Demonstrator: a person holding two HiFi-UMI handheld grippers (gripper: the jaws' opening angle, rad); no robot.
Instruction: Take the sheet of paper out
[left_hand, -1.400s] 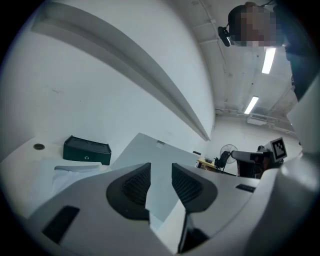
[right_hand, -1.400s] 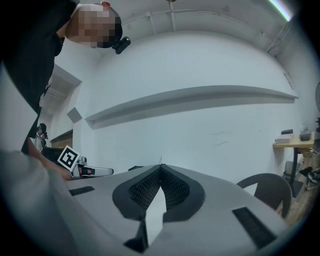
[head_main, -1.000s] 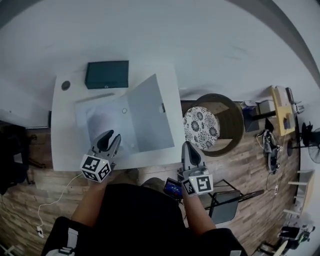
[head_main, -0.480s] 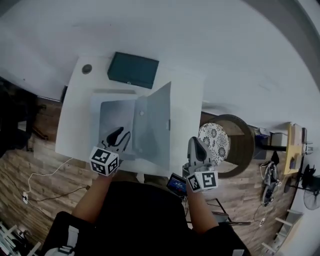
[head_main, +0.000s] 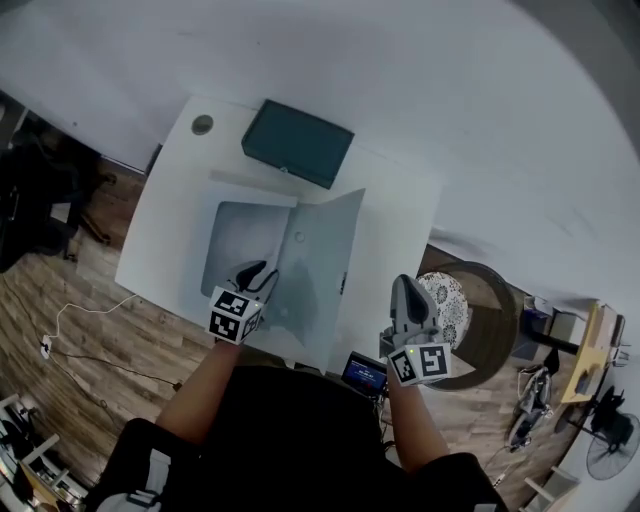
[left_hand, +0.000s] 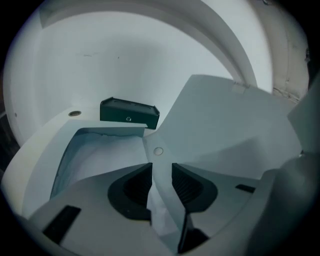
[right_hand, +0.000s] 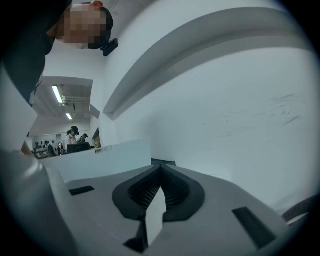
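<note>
A translucent plastic folder (head_main: 300, 290) lies open on the white table (head_main: 165, 240), its flap (head_main: 328, 250) raised on the right. Inside it lies a pale sheet of paper (head_main: 240, 235), also seen in the left gripper view (left_hand: 102, 155). My left gripper (head_main: 258, 275) is at the folder's near edge. Its jaws (left_hand: 161, 175) stand a little apart, and the lower edge of the flap (left_hand: 235, 130) runs between them. My right gripper (head_main: 408, 290) hangs off the table's near right corner, away from the folder. It is shut (right_hand: 160, 182) with nothing in it and points at a white wall.
A dark green box (head_main: 297, 157) sits at the table's back, beyond the folder, next to a round cable hole (head_main: 203, 125). Right of the table stands a round stool with a patterned cushion (head_main: 448, 305). A small lit screen (head_main: 365, 372) is near my body. A cable (head_main: 70, 320) lies on the wood floor.
The left gripper has moved in over the folder's near edge and narrowed its jaws around the flap's lower edge. The right gripper stays shut off the table's corner. The head view has shifted.
</note>
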